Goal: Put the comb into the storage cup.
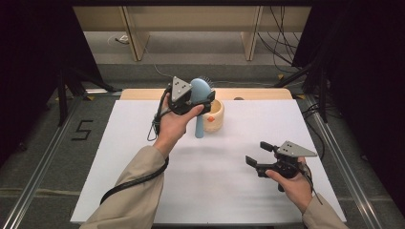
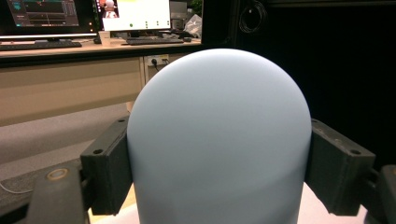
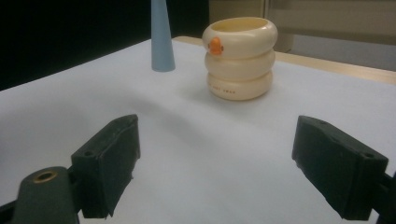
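Nearest the camera in the left gripper view we have the pale blue hairbrush (image 2: 218, 140), its rounded head clamped between the jaws of the left gripper (image 1: 203, 98); both pads press its sides. In the high view the brush stands upright, handle tip down on or just above the white table (image 1: 143, 191), beside the cream ringed cup (image 1: 213, 116) at the far edge. Bristles show at the top, facing away from us. Further right, the right gripper (image 1: 258, 155) hangs low over the table with jaws wide and nothing between them, well apart from the cup.

Risks, as we judge them: the head is smooth and curved, so it may slip or pivot in the pads. The handle could also knock the light cup over.
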Motion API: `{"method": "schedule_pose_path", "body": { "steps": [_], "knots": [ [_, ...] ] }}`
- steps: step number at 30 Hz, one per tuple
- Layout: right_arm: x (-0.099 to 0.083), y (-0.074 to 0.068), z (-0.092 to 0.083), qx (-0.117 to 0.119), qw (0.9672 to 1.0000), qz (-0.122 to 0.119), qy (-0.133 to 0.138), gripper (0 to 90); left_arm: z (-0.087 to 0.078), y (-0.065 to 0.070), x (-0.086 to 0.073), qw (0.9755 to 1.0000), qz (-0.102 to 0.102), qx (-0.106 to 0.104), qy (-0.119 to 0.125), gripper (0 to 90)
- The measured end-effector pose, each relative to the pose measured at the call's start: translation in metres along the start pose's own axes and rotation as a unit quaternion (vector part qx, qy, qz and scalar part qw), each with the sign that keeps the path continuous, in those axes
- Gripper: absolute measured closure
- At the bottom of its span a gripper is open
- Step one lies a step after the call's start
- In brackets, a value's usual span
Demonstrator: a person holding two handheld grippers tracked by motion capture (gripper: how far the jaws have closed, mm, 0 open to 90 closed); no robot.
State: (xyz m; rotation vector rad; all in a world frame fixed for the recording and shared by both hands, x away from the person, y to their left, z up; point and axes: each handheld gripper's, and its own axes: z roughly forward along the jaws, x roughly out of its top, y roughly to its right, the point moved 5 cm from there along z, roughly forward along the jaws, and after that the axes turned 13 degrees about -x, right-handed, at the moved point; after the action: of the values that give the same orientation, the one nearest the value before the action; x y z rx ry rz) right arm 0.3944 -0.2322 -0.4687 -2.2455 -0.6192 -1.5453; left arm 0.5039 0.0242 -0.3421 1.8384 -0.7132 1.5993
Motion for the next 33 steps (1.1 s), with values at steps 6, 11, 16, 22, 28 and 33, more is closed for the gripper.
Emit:
{"method": "schedule_pose_path", "body": {
  "steps": [6,11,16,22,28,33],
  "knots": [
    [-0.002,0.001,-0.002,-0.001,1.0000,-0.002,0.001,16.0,0.002,-0.001,0.002,1.0000,0.001,0.000,0.001,19.4],
    [-0.003,0.002,-0.004,-0.003,1.0000,-0.003,0.000,16.0,0.003,-0.001,0.007,1.0000,0.002,0.000,0.005,19.4],
    [-0.004,0.003,-0.005,-0.003,1.0000,-0.002,0.000,16.0,0.004,-0.002,0.010,1.0000,0.002,0.001,0.006,19.4],
    [-0.005,0.004,-0.007,-0.005,1.0000,-0.001,0.000,16.0,0.006,-0.003,0.011,1.0000,0.001,0.002,0.007,19.4],
    [-0.006,0.005,-0.007,-0.006,1.0000,-0.001,-0.001,16.0,0.007,-0.003,0.013,1.0000,0.002,0.001,0.008,19.4],
    [-0.007,0.005,-0.008,-0.006,1.0000,-0.001,-0.001,16.0,0.009,-0.004,0.014,0.9999,0.001,0.001,0.010,19.4]
  ]
}}
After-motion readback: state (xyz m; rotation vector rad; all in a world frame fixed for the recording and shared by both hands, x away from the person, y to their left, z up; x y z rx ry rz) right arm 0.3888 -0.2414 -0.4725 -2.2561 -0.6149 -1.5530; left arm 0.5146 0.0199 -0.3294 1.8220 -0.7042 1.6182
